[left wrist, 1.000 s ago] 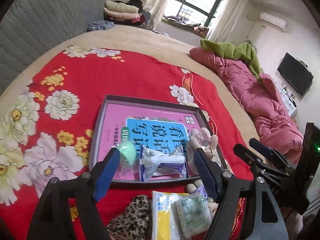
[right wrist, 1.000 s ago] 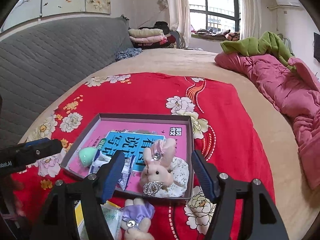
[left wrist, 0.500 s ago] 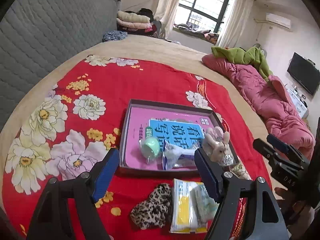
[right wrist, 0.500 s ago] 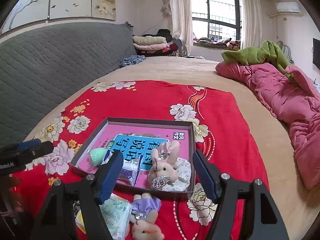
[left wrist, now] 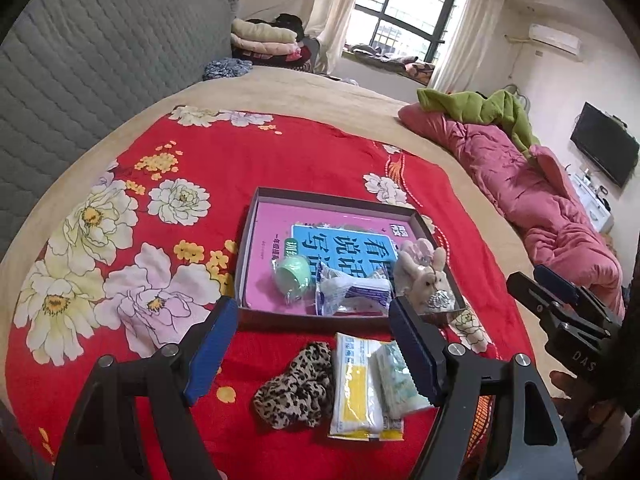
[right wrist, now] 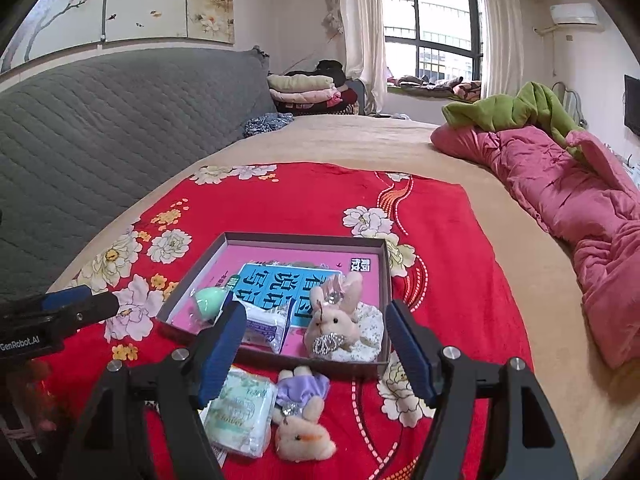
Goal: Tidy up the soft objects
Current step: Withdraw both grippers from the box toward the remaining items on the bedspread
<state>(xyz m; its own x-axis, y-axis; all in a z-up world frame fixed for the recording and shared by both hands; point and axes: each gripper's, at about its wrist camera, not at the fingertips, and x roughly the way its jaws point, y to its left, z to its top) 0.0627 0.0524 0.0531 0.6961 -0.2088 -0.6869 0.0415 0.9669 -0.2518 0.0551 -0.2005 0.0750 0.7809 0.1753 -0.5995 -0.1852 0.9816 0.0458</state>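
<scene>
A shallow dark tray (left wrist: 256,216) (right wrist: 387,276) lies on the red flowered cover and holds a mint-green egg (left wrist: 293,276) (right wrist: 207,300), a blue-white tissue pack (left wrist: 352,294) (right wrist: 266,326) and a pink bunny (left wrist: 422,276) (right wrist: 336,322). In front of the tray lie a leopard-print scrunchie (left wrist: 296,388), a yellow-white packet (left wrist: 356,384), a green tissue pack (left wrist: 398,380) (right wrist: 242,412) and a purple-dressed bunny (right wrist: 302,420). My left gripper (left wrist: 316,352) hangs open above the scrunchie and packets. My right gripper (right wrist: 312,350) is open above the tray's near edge. Neither holds anything.
The red cover (left wrist: 248,160) lies on a beige bed with a grey quilted headboard (left wrist: 80,64) to the left. A pink quilt (right wrist: 568,184) and green blanket (right wrist: 516,110) lie along the right. A person's hand (left wrist: 576,392) holds the right gripper at the edge.
Both grippers have drawn back and risen from the tray; more of the bed shows, and the items in front of the tray have come into fuller view. Both stay open.
</scene>
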